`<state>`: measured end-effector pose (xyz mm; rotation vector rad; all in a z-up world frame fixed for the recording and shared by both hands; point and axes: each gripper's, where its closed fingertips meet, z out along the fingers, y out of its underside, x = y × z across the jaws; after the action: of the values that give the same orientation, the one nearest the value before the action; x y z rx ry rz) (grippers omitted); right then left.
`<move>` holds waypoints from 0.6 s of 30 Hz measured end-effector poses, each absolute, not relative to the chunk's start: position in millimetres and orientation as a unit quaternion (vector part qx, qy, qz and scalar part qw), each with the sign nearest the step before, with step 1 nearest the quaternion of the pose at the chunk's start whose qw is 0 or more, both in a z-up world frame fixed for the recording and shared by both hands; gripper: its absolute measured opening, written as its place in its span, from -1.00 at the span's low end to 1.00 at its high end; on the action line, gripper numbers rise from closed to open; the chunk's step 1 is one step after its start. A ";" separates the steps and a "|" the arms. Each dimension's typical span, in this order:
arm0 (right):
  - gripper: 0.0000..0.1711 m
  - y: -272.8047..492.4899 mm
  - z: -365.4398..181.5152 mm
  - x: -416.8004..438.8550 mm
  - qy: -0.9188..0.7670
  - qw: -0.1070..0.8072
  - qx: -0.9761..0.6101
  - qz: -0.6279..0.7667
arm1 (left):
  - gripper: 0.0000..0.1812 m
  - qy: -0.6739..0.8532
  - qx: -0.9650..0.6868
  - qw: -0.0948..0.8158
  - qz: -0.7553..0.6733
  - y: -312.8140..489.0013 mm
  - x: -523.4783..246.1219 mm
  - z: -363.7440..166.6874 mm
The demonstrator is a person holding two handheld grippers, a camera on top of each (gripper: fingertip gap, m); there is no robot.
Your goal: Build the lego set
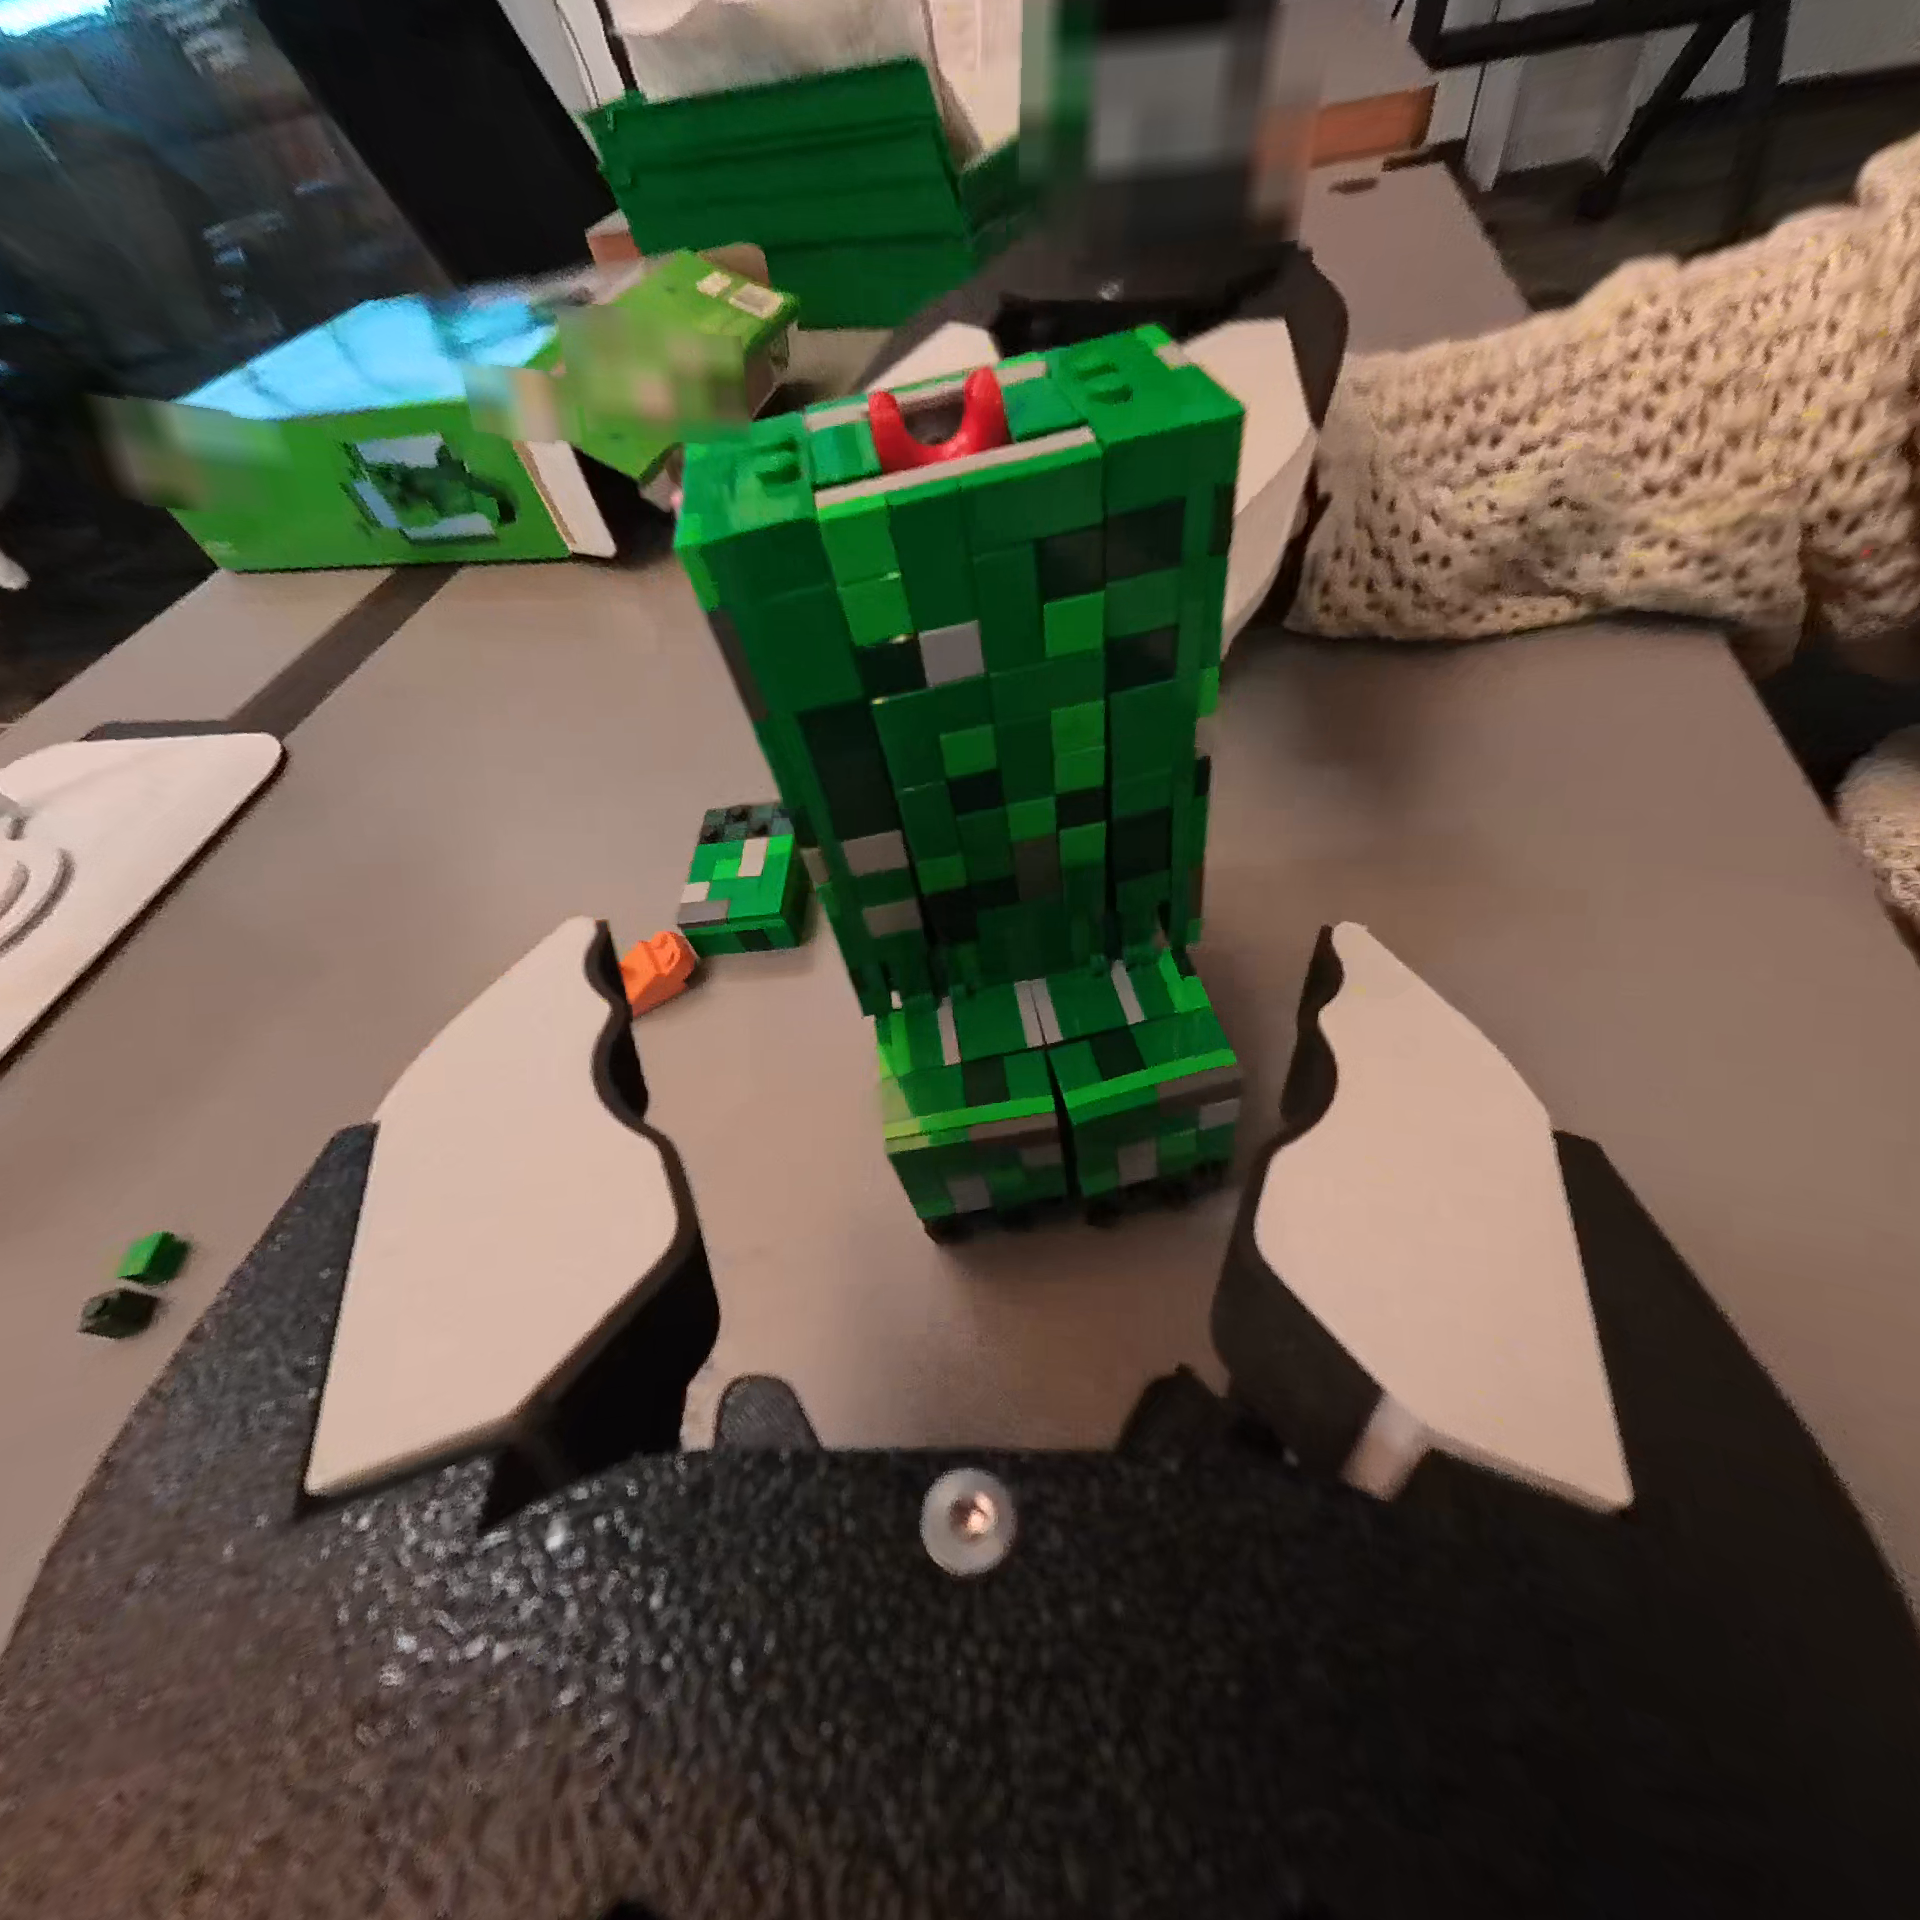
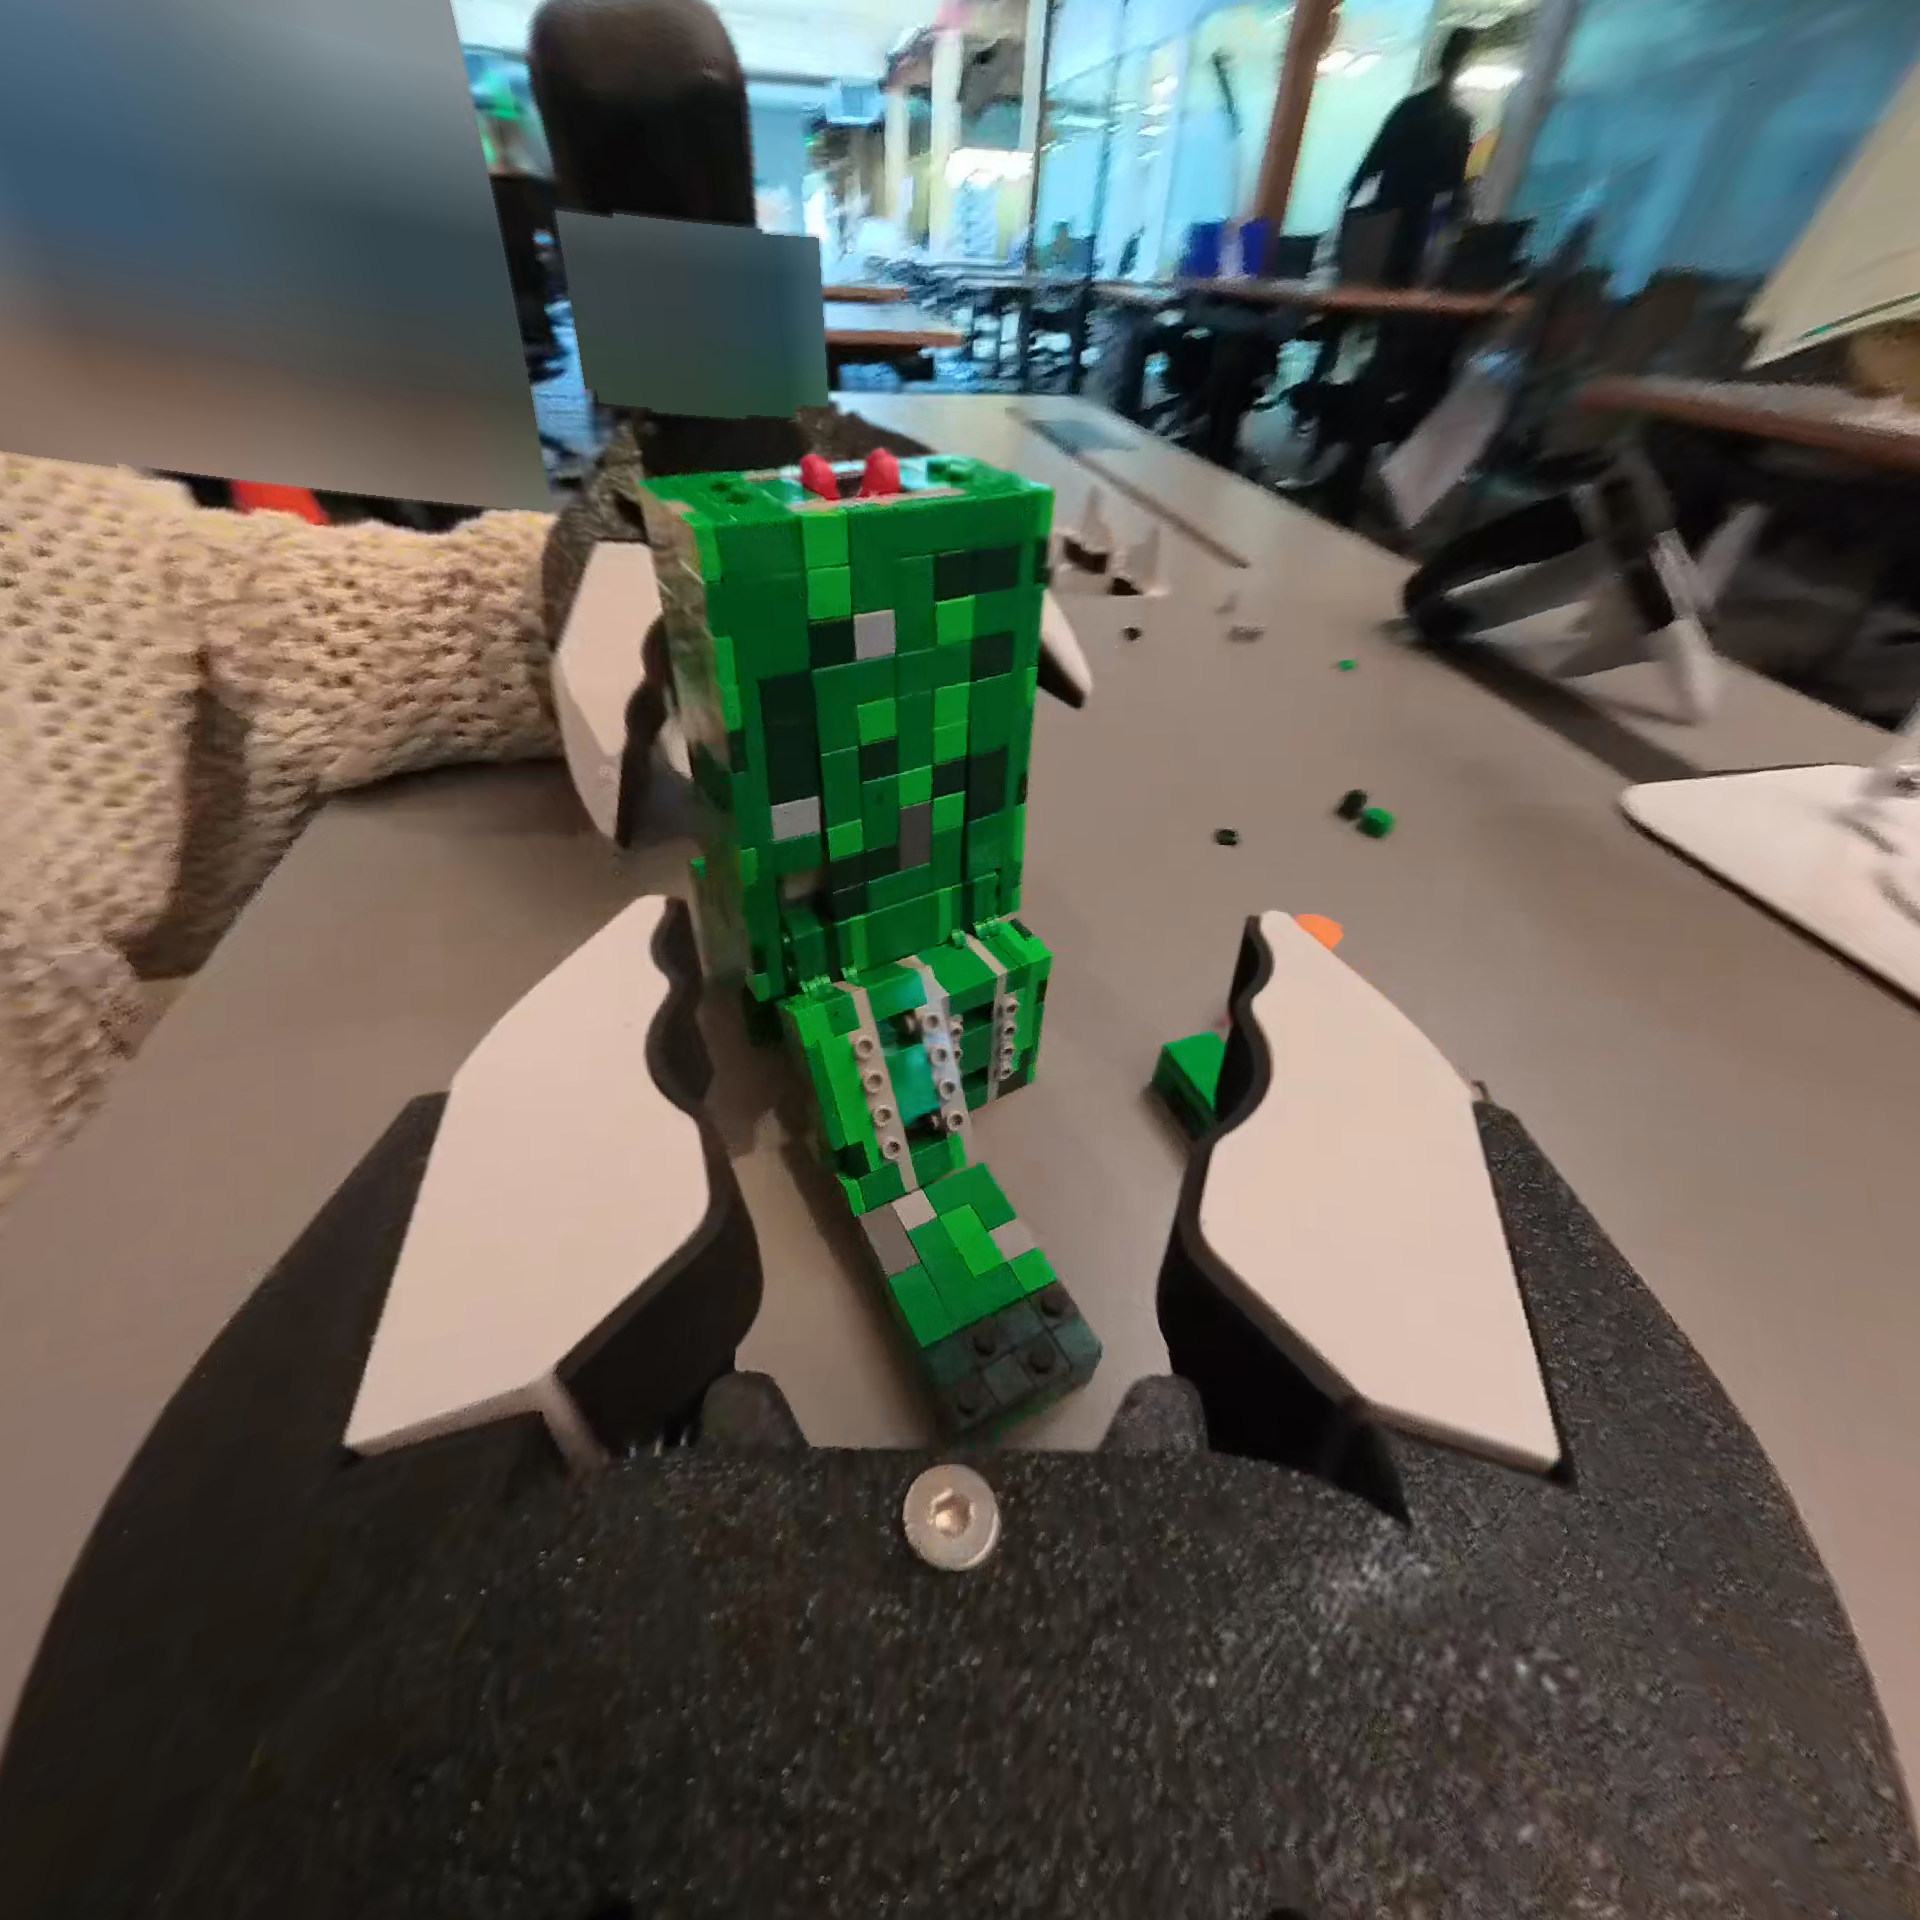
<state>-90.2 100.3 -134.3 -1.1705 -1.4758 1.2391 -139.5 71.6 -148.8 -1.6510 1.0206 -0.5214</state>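
Standing on surface [image 1: 499,748]: green brick figure [image 1: 987,727], upright.
Left gripper [image 1: 961,1049]: fingers wide apart, holding nothing.
Right gripper [image 2: 956,1013]: fingers wide apart, empty.

A grey tabletop [image 1: 436,790] carries everything. At its far left lies a green cardboard box [image 1: 395,488], open at one end. At the left edge rests a white board [image 1: 125,831] with rounded corners. A cream knitted sleeve [image 1: 1579,468] lies along the right side. In the right wrist view, a dark office chair [image 2: 644,156] stands beyond the tabletop, and farther off, blurred desks [image 2: 1299,301] and a dark standing figure [image 2: 1413,156] fill the room.
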 end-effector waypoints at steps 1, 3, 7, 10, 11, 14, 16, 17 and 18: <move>0.12 101.5 -134.6 -88.0 -0.584 0.448 -0.474 0.483 | 0.36 0.427 -0.691 0.536 -0.232 69.9 -140.9 -147.4; 0.11 102.6 -135.9 -83.8 -0.576 0.481 -0.484 0.450 | 0.41 0.421 -0.688 0.529 -0.262 66.7 -142.8 -145.3; -0.01 98.8 -148.4 -77.5 -0.582 0.491 -0.515 0.395 | 0.38 0.426 -0.692 0.528 -0.247 67.6 -147.7 -147.3; -0.06 92.2 -151.1 -79.4 -0.574 0.501 -0.526 0.378 | 0.34 0.446 -0.701 0.513 -0.217 67.5 -146.9 -155.8; -0.10 88.8 -150.4 -80.9 -0.567 0.504 -0.530 0.378 | 0.31 0.452 -0.704 0.506 -0.209 67.3 -146.5 -159.4; -0.15 81.9 -144.7 -84.8 -0.522 0.528 -0.556 0.373 | 0.21 0.474 -0.710 0.479 -0.204 62.2 -144.4 -169.5; -0.24 74.5 -142.4 -86.2 -0.493 0.543 -0.574 0.365 | 0.16 0.482 -0.715 0.461 -0.209 58.4 -144.1 -173.6; -0.28 70.8 -142.4 -87.0 -0.483 0.547 -0.582 0.358 | 0.16 0.482 -0.720 0.450 -0.216 56.6 -143.7 -175.4; -0.36 69.4 -144.1 -87.3 -0.471 0.550 -0.597 0.346 | 0.15 0.481 -0.724 0.445 -0.216 56.5 -144.0 -176.5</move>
<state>-87.3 69.4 -144.1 -1.4125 -1.1136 0.8190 -144.0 56.5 -176.5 -1.7928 1.1917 -0.5361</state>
